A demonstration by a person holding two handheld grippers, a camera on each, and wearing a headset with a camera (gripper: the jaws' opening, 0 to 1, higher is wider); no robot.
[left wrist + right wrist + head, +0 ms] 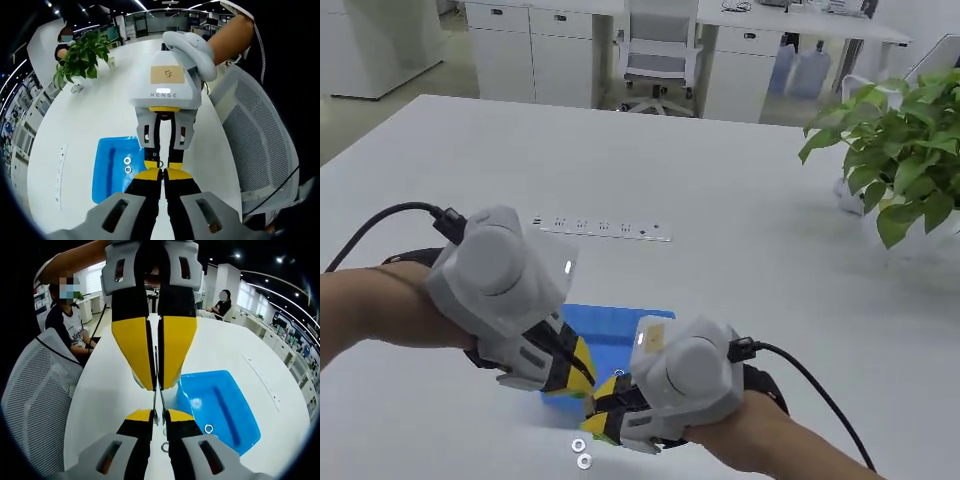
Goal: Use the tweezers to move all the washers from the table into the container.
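Head view: the left gripper (582, 368) and right gripper (603, 402) meet tip to tip over the near edge of the blue container (620, 325) on the white worktop (740, 260). Right gripper view shows slim metal tweezers (155, 407) running between both pairs of jaws, each narrowed onto them. Two washers (578, 446) lie on the worktop near the container; another washer (208, 428) lies inside it.
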